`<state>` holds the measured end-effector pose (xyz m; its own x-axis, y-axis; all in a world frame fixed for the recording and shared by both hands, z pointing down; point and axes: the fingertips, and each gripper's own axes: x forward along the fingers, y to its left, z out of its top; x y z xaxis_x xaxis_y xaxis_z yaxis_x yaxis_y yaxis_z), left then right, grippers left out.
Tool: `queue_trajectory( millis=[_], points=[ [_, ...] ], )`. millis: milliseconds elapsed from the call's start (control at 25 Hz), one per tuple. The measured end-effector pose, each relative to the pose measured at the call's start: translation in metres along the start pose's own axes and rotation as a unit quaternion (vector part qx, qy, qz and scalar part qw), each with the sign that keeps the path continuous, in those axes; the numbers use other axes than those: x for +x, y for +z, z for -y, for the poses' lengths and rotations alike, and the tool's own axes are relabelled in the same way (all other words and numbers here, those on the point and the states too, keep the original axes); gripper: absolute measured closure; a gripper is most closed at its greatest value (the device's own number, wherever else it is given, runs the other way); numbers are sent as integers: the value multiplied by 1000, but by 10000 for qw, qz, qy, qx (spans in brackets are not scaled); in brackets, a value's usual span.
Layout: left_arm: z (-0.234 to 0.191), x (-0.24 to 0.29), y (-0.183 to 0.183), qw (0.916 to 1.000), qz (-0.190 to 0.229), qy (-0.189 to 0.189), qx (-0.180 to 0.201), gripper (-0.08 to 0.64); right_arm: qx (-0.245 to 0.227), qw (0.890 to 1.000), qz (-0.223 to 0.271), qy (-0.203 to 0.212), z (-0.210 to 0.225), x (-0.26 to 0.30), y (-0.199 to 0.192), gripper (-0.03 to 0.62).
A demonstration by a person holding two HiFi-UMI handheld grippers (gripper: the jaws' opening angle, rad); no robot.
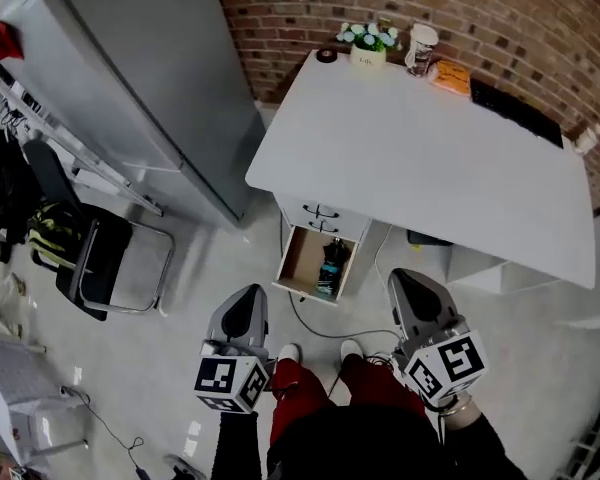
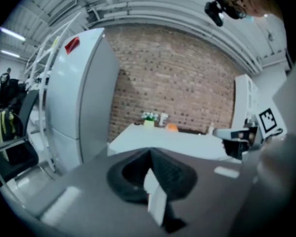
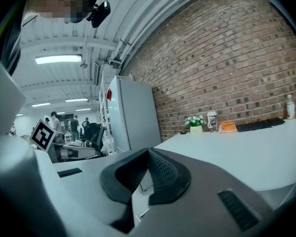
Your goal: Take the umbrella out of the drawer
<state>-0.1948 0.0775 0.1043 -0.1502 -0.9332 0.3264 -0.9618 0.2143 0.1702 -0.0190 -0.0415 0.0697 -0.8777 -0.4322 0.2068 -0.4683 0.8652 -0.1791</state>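
Note:
In the head view an open wooden drawer [image 1: 294, 258] sticks out under the white desk [image 1: 410, 158]. A dark folded umbrella [image 1: 330, 264] with teal patches lies along the drawer's right side. My left gripper [image 1: 248, 294] hangs above the floor, short of the drawer and to its left, jaws together and empty. My right gripper [image 1: 404, 278] is to the right of the drawer, also shut with nothing in it. In the left gripper view my left gripper [image 2: 150, 153] points at the desk. The right gripper view shows my right gripper [image 3: 148, 152] aimed along the desk top. The drawer is hidden in both gripper views.
A grey fridge [image 1: 130, 78] stands left of the desk, with a black folding chair [image 1: 115, 263] beside it. On the desk's far edge are a flower pot [image 1: 368, 48], a cup [image 1: 420, 48], an orange item [image 1: 450, 76] and a keyboard [image 1: 515, 108]. A cable [image 1: 320, 330] trails on the floor.

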Motion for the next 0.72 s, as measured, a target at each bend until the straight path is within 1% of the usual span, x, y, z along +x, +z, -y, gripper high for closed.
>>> queue_trajectory(
  millis=[160,280,360,520,720],
  points=[
    [-7,30,-1,9980,-259,-561,163,557,161,9987,-16,-476,-4,12,-8,594],
    [-19,46,-9,9934,-467,-998,320,557,321,9958,-122,-845,-19,22,-24,594],
    [-33,54,-16,9908,-553,-1195,314,555,428,9928,-186,-1101,-30,30,-37,594],
    [-55,74,-46,9840,-863,-1512,373,555,620,9846,-264,-1615,-44,38,-65,594],
    [-61,104,-99,9723,-1336,-1860,471,543,882,9720,-408,-2141,-41,33,-105,594]
  ],
)
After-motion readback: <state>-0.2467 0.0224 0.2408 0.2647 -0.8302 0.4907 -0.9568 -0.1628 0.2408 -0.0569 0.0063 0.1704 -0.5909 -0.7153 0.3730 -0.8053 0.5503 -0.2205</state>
